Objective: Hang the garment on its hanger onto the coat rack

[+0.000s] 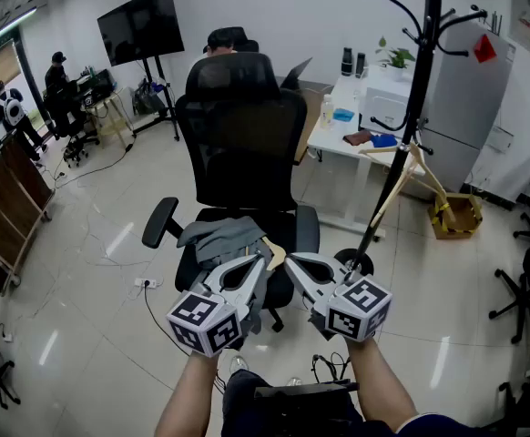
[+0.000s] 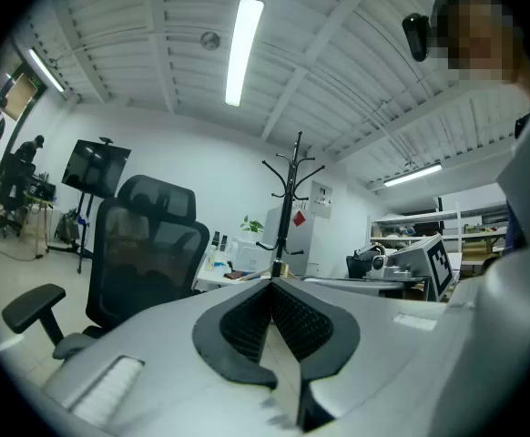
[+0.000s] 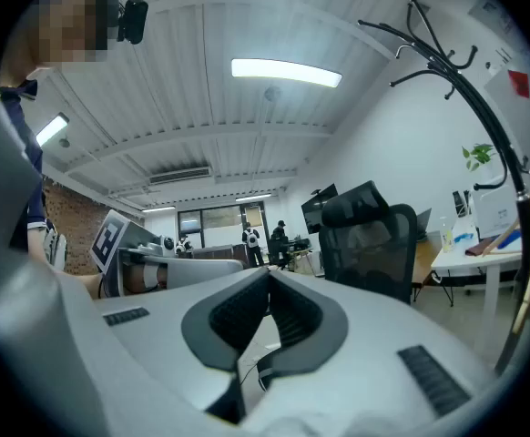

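Note:
A grey garment [image 1: 219, 236] lies crumpled on the seat of a black office chair [image 1: 240, 126]. A light wooden hanger end [image 1: 273, 250] sticks out at the garment's right edge. The black coat rack [image 1: 423, 53] stands to the right of the chair, with another wooden hanger [image 1: 409, 164] on a low peg. My left gripper [image 1: 263, 259] and right gripper [image 1: 294, 262] are held side by side just before the seat's front edge, tips close to the hanger end. Both are shut with nothing between their pads. The rack [image 2: 289, 209] shows beyond the left gripper [image 2: 272, 283]. It rises at the right [image 3: 486, 130] of the right gripper [image 3: 268, 274].
A white desk [image 1: 350, 140] with small items stands behind the chair beside a grey cabinet [image 1: 468, 107]. A cardboard box [image 1: 457, 215] sits on the floor near the rack. A TV on a stand [image 1: 141, 24] and people at workstations [image 1: 60, 85] are at far left. Cables [image 1: 145, 283] lie on the floor.

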Demonstrator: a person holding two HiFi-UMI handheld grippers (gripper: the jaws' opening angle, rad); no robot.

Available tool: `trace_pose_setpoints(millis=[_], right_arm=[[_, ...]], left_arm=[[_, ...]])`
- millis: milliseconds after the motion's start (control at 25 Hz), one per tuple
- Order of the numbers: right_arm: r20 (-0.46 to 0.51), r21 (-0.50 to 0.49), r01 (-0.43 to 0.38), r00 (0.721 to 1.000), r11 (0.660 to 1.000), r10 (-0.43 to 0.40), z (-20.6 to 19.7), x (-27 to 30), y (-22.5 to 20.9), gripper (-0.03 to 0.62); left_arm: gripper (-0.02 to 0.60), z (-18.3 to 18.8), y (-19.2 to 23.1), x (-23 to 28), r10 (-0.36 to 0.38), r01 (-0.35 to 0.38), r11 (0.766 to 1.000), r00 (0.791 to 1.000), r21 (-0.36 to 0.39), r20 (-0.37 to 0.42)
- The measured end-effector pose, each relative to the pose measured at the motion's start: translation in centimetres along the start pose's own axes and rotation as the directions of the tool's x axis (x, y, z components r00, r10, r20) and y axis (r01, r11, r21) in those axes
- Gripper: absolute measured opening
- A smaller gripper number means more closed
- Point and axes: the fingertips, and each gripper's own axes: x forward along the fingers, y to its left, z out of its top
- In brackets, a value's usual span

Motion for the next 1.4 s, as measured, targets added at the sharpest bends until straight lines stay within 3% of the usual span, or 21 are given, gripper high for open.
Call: trace_pose_setpoints(millis=[240, 840, 1120, 1400], right_arm=[[-0.007, 0.002, 0.019, 1.0, 1.0, -0.019, -0.1, 2.1, -0.8, 0.0], [0.001, 0.01, 0.202, 0.979, 0.979, -0.202, 0.7, 11.1, -4.5, 0.0], [-0.009, 0.079, 0.343, 0.939, 0.936, -0.343, -1.7, 12.6, -5.7, 0.0], [-0.074, 0.13, 0.383, 0.923, 0.914, -0.377, -5.0, 13.2, -5.9, 0.0]], left_arm=[[-0.014, 0.5, 2.7, 0.4, -0.007, 0.007, 1.0, 1.0, -0.02, 0.01], [-0.014, 2.6, 12.2, 3.7, -0.176, 0.175, 0.984, 0.984, -0.045, -0.015], [-0.015, 1.3, 15.5, 4.6, -0.256, 0.25, 0.965, 0.964, -0.084, -0.067], [-0.014, -2.4, 15.9, 5.5, -0.299, 0.28, 0.95, 0.943, -0.14, -0.144]])
